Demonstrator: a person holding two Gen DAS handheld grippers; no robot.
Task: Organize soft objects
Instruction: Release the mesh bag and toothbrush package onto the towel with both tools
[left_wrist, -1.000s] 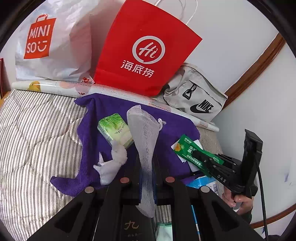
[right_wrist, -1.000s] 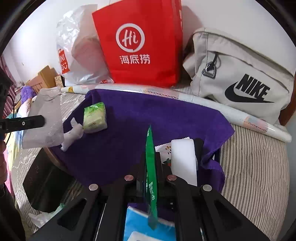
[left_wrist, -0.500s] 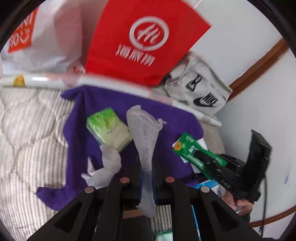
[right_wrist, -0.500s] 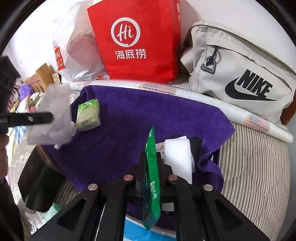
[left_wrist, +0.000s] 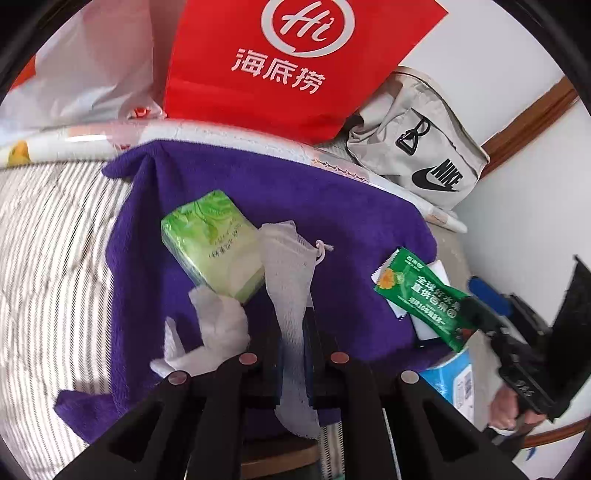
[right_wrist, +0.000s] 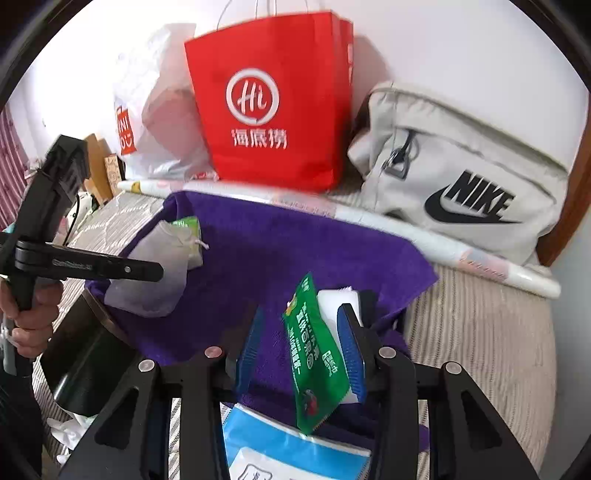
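Note:
My left gripper (left_wrist: 291, 325) is shut on a white mesh pouch (left_wrist: 288, 266), which hangs over the purple towel (left_wrist: 332, 206). Beside the pouch lie a green tissue pack (left_wrist: 210, 240) and a crumpled white tissue (left_wrist: 218, 325). My right gripper (right_wrist: 301, 343) is opening, its blue pads (right_wrist: 251, 343) standing apart. A green sachet (right_wrist: 314, 350) leans tilted between them, near the right pad. Behind it sits a white block (right_wrist: 338, 299). In the right wrist view the left gripper (right_wrist: 159, 267) comes in from the left with the pouch (right_wrist: 159, 295).
A red paper bag (left_wrist: 295, 55), a white plastic bag (left_wrist: 85, 74) and a grey Nike bag (right_wrist: 461, 173) stand against the wall behind a rolled sheet (left_wrist: 74, 142). A blue packet (right_wrist: 280, 443) lies under the right gripper. Striped bedding (left_wrist: 48, 240) surrounds the towel.
The right jaws have come apart and the green sachet now tilts loose between them. The left gripper has come down closer to the towel with the pouch still in it.

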